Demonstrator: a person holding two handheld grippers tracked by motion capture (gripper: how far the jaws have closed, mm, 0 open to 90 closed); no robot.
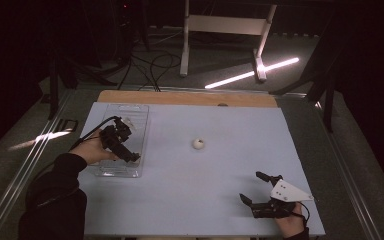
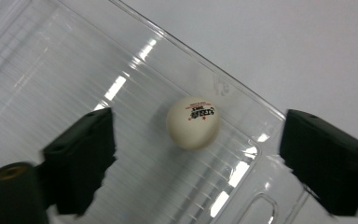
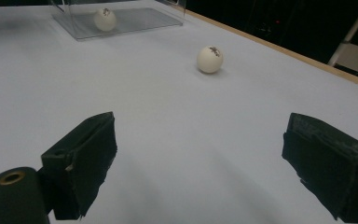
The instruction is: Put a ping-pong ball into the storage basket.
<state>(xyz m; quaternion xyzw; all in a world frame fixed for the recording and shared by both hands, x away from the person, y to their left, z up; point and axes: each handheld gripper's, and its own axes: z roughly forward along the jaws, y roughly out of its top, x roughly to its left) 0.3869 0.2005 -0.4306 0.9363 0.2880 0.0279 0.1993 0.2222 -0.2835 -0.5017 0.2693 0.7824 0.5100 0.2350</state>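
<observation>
We see a clear plastic tray (image 2: 74,70) on the desk (image 1: 220,200), with one white ping-pong ball (image 2: 193,122) lying inside it near a corner. Our left gripper (image 2: 198,158) hangs over the tray, its fingers (image 2: 81,158) spread wide and clear of the ball. A second ping-pong ball (image 3: 209,59) sits on the open desk, well apart from the tray. Our right gripper (image 3: 198,163) rests low near the desk's edge, fingers wide open and holding nothing. The ball's red print is too small to read.
</observation>
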